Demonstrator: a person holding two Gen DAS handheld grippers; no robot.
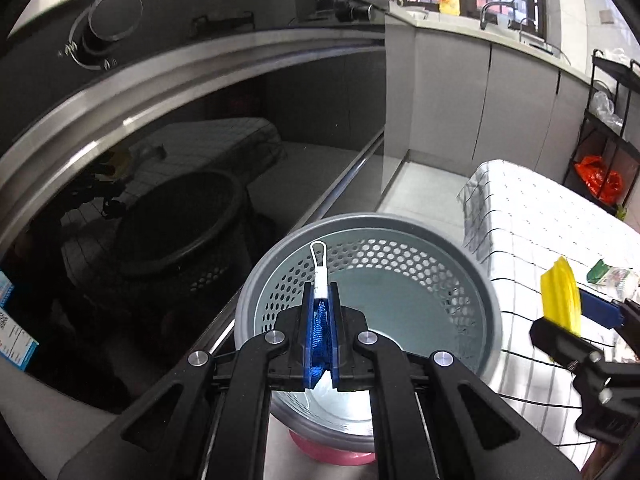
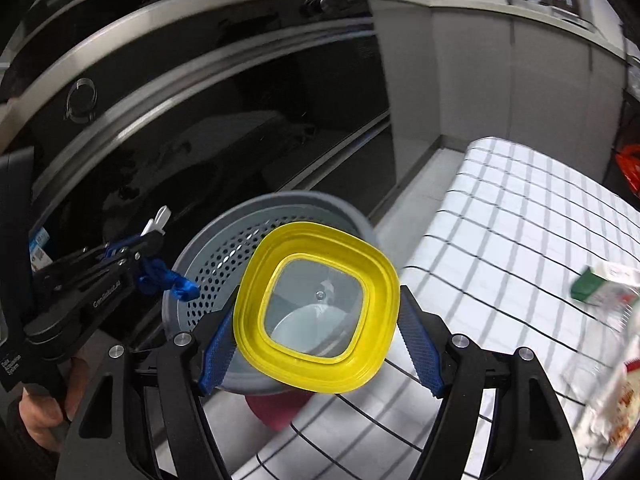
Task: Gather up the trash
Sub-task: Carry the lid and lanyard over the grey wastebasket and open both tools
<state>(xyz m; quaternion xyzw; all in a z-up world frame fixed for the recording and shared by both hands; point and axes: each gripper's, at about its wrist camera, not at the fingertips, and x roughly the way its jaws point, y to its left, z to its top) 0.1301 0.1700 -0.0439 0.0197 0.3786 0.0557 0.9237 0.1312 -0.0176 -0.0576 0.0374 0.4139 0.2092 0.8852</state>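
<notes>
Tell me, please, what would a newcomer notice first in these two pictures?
The bright yellow lid stands out first, clamped between the right gripper fingers just above the grey perforated bin. Next, the left gripper pinches a small white item with a blue strap over the same bin, beside the checked tablecloth.

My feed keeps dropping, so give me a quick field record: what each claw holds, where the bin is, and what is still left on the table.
left claw: shut on a white plastic tool with a loop end and blue strap, over the bin
right claw: shut on a yellow square plastic lid with clear centre, at the bin's near rim
bin: grey perforated round plastic basket, beside the table
table: white black-checked tablecloth
left on table: green-and-white packet; clear plastic wrapper
</notes>
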